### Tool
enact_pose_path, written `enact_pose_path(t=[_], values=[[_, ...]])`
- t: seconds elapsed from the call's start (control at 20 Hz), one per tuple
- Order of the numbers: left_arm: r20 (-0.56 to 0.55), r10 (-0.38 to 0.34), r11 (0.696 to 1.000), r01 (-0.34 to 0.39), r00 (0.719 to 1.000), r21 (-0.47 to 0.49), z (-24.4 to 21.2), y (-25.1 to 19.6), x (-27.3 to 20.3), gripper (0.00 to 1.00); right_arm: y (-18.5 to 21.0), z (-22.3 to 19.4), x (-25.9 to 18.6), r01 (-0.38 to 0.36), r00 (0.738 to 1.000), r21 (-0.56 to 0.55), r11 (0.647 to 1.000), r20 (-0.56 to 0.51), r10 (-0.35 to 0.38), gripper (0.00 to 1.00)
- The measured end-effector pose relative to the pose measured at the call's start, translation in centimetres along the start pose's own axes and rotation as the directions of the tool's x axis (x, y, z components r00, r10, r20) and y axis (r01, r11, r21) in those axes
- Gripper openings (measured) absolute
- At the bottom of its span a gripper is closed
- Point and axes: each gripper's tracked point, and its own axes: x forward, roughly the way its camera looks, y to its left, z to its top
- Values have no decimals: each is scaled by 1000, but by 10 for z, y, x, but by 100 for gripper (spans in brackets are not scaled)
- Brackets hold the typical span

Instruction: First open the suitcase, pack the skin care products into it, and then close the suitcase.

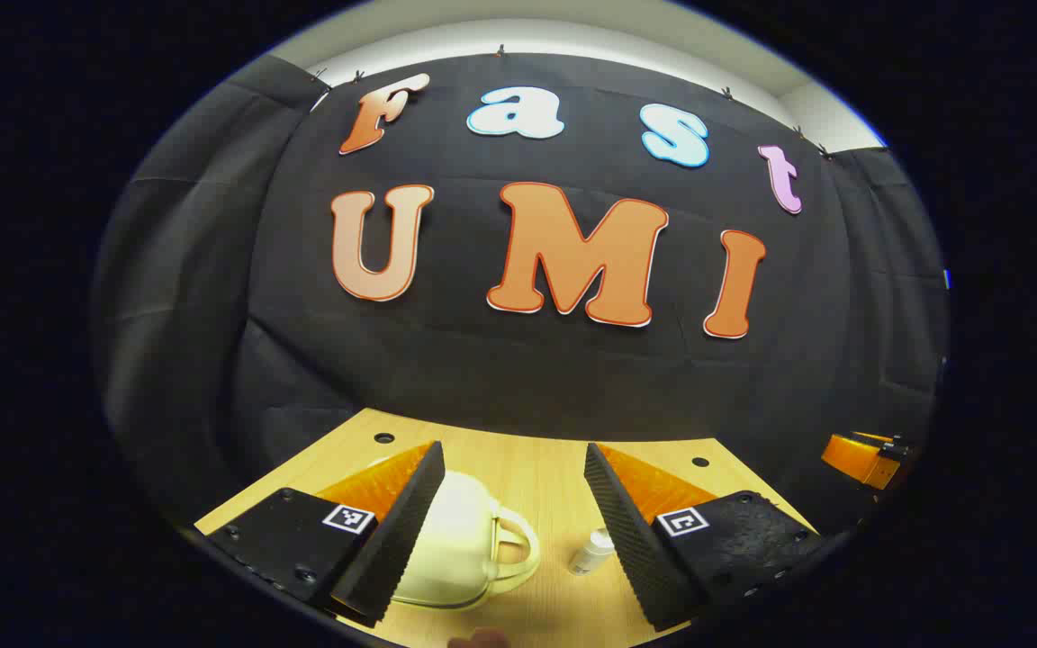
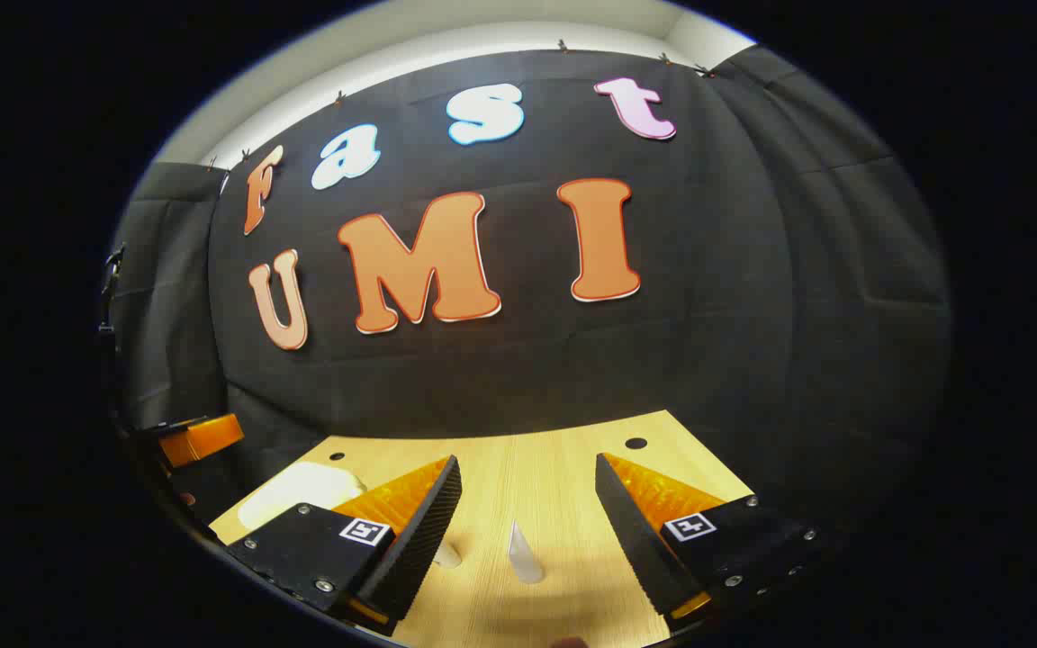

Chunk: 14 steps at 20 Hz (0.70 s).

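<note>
On the wooden surface (image 1: 518, 468), both my tongs (image 1: 514, 531) (image 2: 527, 540) gape empty; I should grip the closed suitcase (image 1: 455, 540) lid squarely.

Overhead light is brightening the pale wooden worktop (image 1: 536, 477) while the black cloth wall is staying dim; fisheye distortion is bending edges, and soft shadows are pooling near the bottom.
</note>
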Motion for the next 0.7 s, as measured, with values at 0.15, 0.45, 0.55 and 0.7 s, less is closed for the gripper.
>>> enact_pose_path(t=[0.15, 0.45, 0.55, 0.7], values=[[17, 1, 1000, -1, 1000, 13, 6, 6, 0, 98, 11, 1, 0, -12, 1000, -10, 1000, 19, 13, 95], [39, -10, 999, 9, 999, 47, 3, -1, -3, 98, 25, -4, 3, -35, 999, -61, 998, 35, 37, 95], [28, 2, 998, -4, 1000, 56, 0, -1, -3, 98, 28, -10, 4, -50, 998, -59, 997, 21, 51, 95], [54, 8, 998, -11, 999, 55, 6, -4, -2, 98, 25, -9, 9, -50, 999, -68, 996, 13, 51, 95]])
